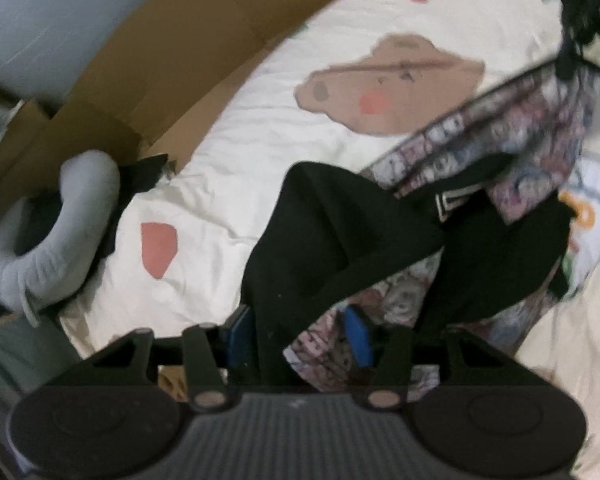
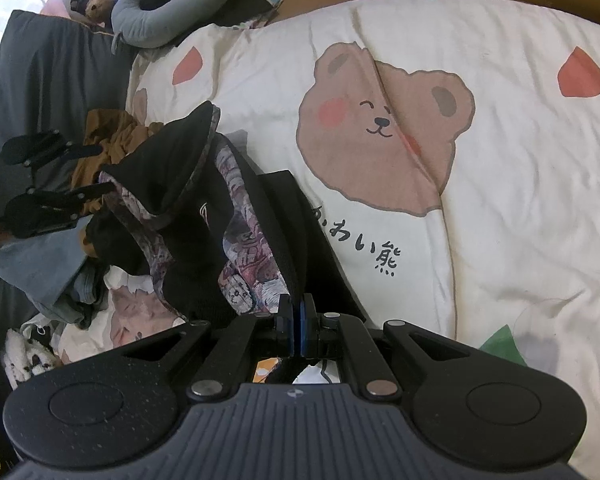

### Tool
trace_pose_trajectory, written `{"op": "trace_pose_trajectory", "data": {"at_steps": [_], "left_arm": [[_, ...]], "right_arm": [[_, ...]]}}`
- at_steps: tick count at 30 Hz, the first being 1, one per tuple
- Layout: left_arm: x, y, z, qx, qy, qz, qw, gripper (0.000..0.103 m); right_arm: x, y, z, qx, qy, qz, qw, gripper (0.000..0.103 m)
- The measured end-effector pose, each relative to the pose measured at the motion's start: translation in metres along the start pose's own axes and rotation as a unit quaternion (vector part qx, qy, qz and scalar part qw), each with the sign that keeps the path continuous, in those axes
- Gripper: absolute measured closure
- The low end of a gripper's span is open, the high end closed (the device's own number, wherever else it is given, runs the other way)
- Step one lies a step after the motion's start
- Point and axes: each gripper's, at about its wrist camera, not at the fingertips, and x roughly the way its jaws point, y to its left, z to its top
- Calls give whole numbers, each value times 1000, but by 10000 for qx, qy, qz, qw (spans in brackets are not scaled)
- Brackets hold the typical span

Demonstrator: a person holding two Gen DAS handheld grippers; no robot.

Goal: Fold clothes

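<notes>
A black garment (image 1: 332, 232) with a purple-and-white comic-print lining is stretched between my two grippers above the bed. In the left wrist view my left gripper (image 1: 299, 336) has its blue pads (image 1: 358, 336) half closed on a thick bunch of this fabric. The blurred, dark right gripper (image 1: 580, 32) holds the far end at the top right. In the right wrist view my right gripper (image 2: 298, 320) is shut, pinching a black edge of the garment (image 2: 188, 168). The left gripper (image 2: 100, 170) shows at the left, at the garment's other end.
A cream bedspread (image 2: 500, 200) with a brown bear print covers the bed. A pile of other clothes (image 2: 60, 272) lies at its left edge. A grey neck pillow (image 2: 168, 4), a small teddy bear (image 2: 98, 2) and brown cardboard (image 1: 180, 40) sit at the head.
</notes>
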Motion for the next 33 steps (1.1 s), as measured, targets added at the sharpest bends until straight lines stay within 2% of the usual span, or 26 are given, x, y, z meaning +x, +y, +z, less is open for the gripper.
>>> {"op": "trace_pose_trajectory", "data": {"at_steps": [9,11,12,13,16,20,23,27,33], "left_arm": [[28,-17,2,1015,250,-183,9944,50],[31,-19,2,1038,330,-260,9937,60],[31,-18,2,971,390,-341,9939,75],[29,-17,1,836,392,-399,9949,89],[22,-12,-3,423,393,-568,9967,98],[2,-5,-13,-240,272,-632,9973,99],[-18,0,-24,-814,121,-637,9946,99],[-47,3,-40,-1632,-95,-632,9845,99],[-76,-7,-53,-2341,-289,-634,9697,99]], "right_arm": [[1,2,-1,-71,1,-48,10000,103],[1,2,-1,-104,-24,-80,9999,103],[0,2,-1,-139,-24,-142,9998,103],[0,2,-1,-170,-23,-227,9996,103],[-3,-1,0,-176,-51,-374,9991,103],[-12,-5,1,-190,-142,-478,9986,103],[-20,-11,-1,-160,-207,-638,9976,103],[-35,-22,-5,-124,-311,-826,9960,103],[-62,-36,-16,-199,-408,-1077,9932,103]]}}
